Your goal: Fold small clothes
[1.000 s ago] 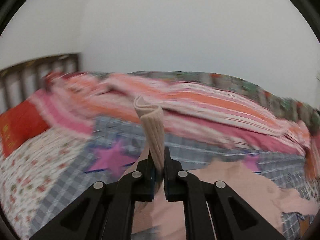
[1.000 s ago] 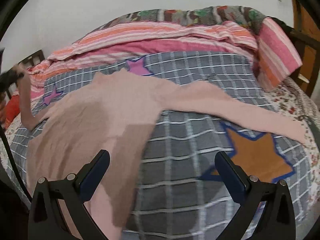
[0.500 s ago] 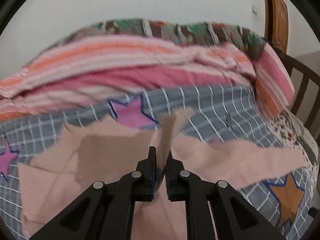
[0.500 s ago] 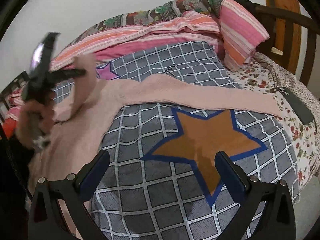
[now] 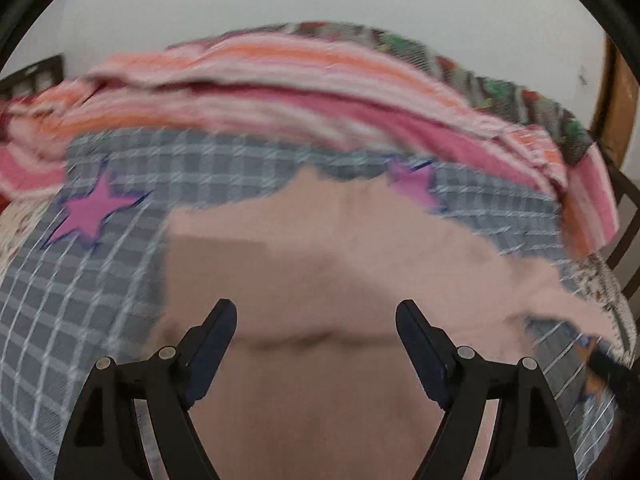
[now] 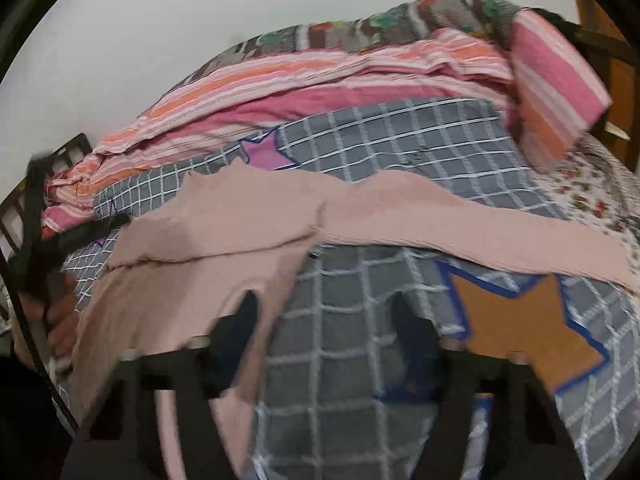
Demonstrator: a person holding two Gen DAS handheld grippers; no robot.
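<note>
A pale pink long-sleeved top [image 5: 320, 264] lies on a grey checked blanket [image 5: 80, 312] on a bed. One sleeve is folded across its body; the other sleeve [image 6: 480, 232] stretches out to the right. My left gripper [image 5: 316, 320] is open and empty, just above the top's lower half. My right gripper [image 6: 328, 312] is open and blurred, with its left finger over the top's right edge [image 6: 280, 280] and its right finger over bare blanket. The top also shows in the right wrist view [image 6: 208, 240].
A striped pink and orange quilt [image 5: 320, 92] is bunched along the far side of the bed. A striped pillow [image 6: 560, 80] lies at the right. A dark wooden bed frame [image 6: 24, 216] stands at the left. The hand-held left gripper [image 6: 44, 240] shows at the left.
My left gripper let go of the sleeve cuff it held up, opened, and now hovers over the top. My right gripper moved left, from the orange star to the top's edge.
</note>
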